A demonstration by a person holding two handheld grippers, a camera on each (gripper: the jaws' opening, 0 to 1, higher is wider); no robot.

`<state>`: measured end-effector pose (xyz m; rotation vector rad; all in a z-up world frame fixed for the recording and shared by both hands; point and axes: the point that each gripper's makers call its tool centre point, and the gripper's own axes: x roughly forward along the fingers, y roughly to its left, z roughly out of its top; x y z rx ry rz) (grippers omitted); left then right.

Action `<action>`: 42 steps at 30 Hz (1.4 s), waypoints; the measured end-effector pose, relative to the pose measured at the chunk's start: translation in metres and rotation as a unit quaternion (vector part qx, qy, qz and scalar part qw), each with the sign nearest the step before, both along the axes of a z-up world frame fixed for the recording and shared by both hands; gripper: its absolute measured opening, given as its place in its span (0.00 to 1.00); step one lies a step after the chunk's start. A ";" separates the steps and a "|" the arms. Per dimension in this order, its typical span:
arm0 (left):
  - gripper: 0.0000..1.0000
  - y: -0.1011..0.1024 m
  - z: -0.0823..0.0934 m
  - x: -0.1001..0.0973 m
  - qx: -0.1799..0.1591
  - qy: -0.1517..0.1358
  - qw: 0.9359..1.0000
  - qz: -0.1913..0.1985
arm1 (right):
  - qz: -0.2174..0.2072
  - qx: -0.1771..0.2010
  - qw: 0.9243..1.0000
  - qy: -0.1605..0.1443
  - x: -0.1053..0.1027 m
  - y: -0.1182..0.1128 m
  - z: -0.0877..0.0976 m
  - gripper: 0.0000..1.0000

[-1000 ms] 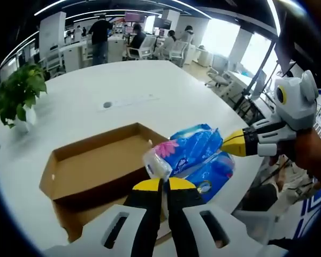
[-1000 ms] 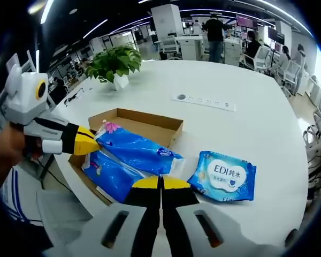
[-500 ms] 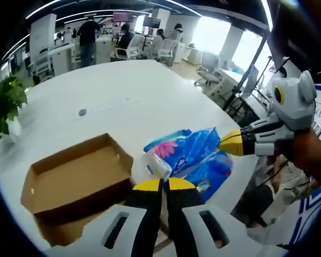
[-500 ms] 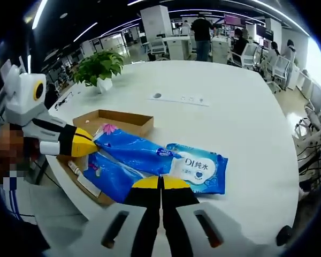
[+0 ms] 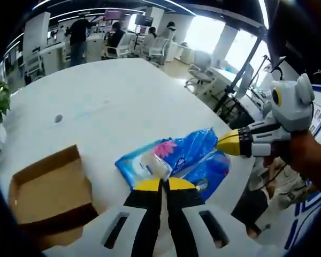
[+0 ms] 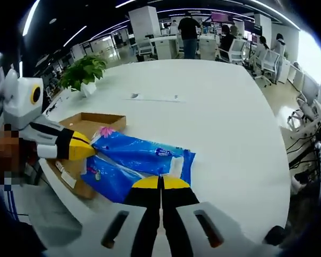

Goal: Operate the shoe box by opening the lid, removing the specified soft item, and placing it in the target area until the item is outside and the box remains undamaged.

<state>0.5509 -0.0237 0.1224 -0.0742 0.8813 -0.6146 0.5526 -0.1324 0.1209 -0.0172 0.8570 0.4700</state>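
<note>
Tissue pack [image 5: 184,155], a blue plastic-wrapped bundle with a pink flower print, hangs between my two grippers, out of the shoe box [image 5: 48,187] and over the white table [image 5: 112,101]. In the right gripper view the same pack [image 6: 136,160] stretches from the other gripper's yellow tips to my own.

My left gripper [image 5: 161,184] has its jaws clenched on one end of the wrapper, where the plastic bunches into a pale twisted tail. My right gripper [image 6: 161,183] is likewise clamped on the far end; in the left gripper view it comes in from the right, its yellow tips pinching the blue film.

I judge the pack light and soft: the film sags and creases between the two holds, so it will bend rather than keep its shape. The plastic looks glossy and probably slippery, and thin enough to tear if pulled hard from both ends. The best hold, I think, is on the gathered end seams, where the wrapper is doubled, not on the smooth middle.

A second blue packet seems to lie under or just beside the pack; I cannot tell whether they touch.

The shoe box sits open, brown card, near the table edge and to the side of the pack. A potted plant [image 6: 83,72] stands farther back on the table.
</note>
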 end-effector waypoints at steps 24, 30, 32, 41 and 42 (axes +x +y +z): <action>0.00 -0.108 -0.030 0.038 -0.007 0.016 0.999 -0.051 | -0.048 -0.020 0.999 0.011 0.051 -0.107 -0.030 0.00; 0.00 -0.129 -0.045 0.041 -0.014 0.033 0.998 -0.056 | -0.051 -0.028 0.998 0.015 0.059 -0.127 -0.041 0.00; 0.00 -0.134 -0.048 0.042 -0.018 0.036 0.998 -0.055 | -0.053 -0.028 0.998 0.017 0.062 -0.133 -0.044 0.00; 0.00 -0.151 -0.071 0.050 -0.020 0.047 0.997 -0.054 | -0.051 -0.034 0.998 0.023 0.072 -0.152 -0.064 0.00; 0.00 -0.153 -0.074 0.052 -0.020 0.049 0.997 -0.052 | -0.050 -0.033 0.998 0.025 0.072 -0.153 -0.067 0.00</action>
